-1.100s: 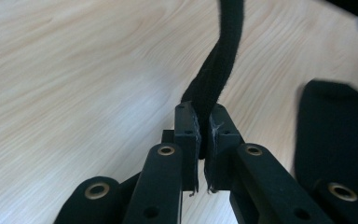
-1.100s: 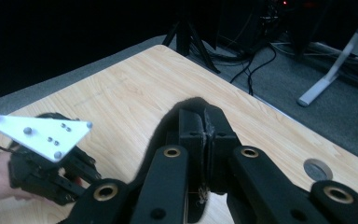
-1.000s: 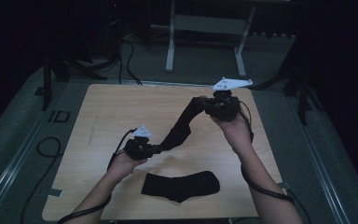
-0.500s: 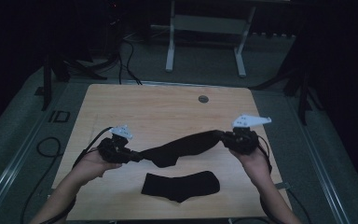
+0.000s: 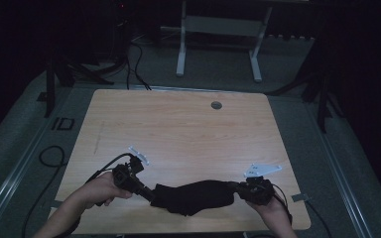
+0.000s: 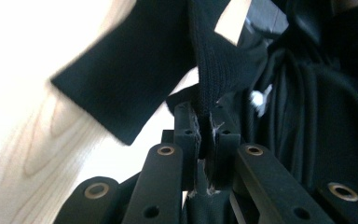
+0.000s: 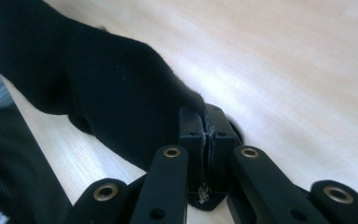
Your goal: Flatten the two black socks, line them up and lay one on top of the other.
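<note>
A black sock (image 5: pixel 193 194) stretches between my two grippers low over the front of the wooden table (image 5: pixel 178 129). It lies over a second black sock, and the two merge into one dark heap. On the left, my left gripper (image 5: pixel 149 191) is shut on one end of the sock. At the right, my right gripper (image 5: pixel 238 188) is shut on the other end. In the left gripper view the jaws (image 6: pixel 207 128) pinch ribbed black knit (image 6: pixel 214 70), with a flat black sock (image 6: pixel 121 79) on the wood behind. In the right gripper view the jaws (image 7: pixel 205 123) clamp the sock's edge (image 7: pixel 98 93) close to the tabletop.
A small round grommet (image 5: pixel 216 105) sits near the table's far edge. A cable (image 5: pixel 104 166) trails from the left gripper over the table's left front. A white metal stand (image 5: pixel 218 39) is on the floor beyond the table. The person's dark clothing (image 6: pixel 317 116) is behind the left jaws.
Both hands have carried the stretched sock toward the table's front edge. The right hand has dropped from high at the back right to table level, and the sock now covers the second sock.
</note>
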Action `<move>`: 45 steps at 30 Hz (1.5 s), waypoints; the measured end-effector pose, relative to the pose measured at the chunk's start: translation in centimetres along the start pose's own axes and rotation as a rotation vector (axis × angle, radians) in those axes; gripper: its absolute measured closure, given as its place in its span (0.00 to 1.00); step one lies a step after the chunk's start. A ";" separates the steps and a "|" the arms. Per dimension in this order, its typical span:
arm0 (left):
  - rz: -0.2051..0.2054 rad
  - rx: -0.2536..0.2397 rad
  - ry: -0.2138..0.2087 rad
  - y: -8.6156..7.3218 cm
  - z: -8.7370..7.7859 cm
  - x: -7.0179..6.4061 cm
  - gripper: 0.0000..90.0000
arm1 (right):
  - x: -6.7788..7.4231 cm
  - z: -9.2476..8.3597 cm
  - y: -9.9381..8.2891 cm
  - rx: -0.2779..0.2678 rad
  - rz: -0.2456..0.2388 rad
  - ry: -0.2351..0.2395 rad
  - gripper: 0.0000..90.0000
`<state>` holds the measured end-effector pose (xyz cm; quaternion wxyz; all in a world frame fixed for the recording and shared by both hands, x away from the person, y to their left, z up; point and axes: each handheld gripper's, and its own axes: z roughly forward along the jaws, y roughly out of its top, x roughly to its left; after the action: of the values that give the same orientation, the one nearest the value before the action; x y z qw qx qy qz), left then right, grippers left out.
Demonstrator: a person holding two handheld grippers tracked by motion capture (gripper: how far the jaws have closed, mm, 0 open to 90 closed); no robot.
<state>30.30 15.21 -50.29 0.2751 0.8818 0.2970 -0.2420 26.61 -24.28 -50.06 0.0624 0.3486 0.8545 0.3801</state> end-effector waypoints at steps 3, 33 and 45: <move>-0.028 0.007 0.019 0.3 0.7 1.1 0.94 | -0.3 1.8 -1.0 0.055 0.020 0.009 0.97; 0.161 -0.129 0.264 1.5 3.7 -3.0 0.63 | 0.0 2.6 -0.4 0.015 -0.059 -0.079 0.93; 0.111 -0.125 0.346 2.0 5.9 -1.2 0.73 | -0.2 5.9 -1.3 0.098 -0.063 -0.075 0.98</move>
<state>29.22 9.71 -53.21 0.2870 0.9065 0.3051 -0.0521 28.22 -21.45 -55.15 0.0890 0.3381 0.8796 0.3225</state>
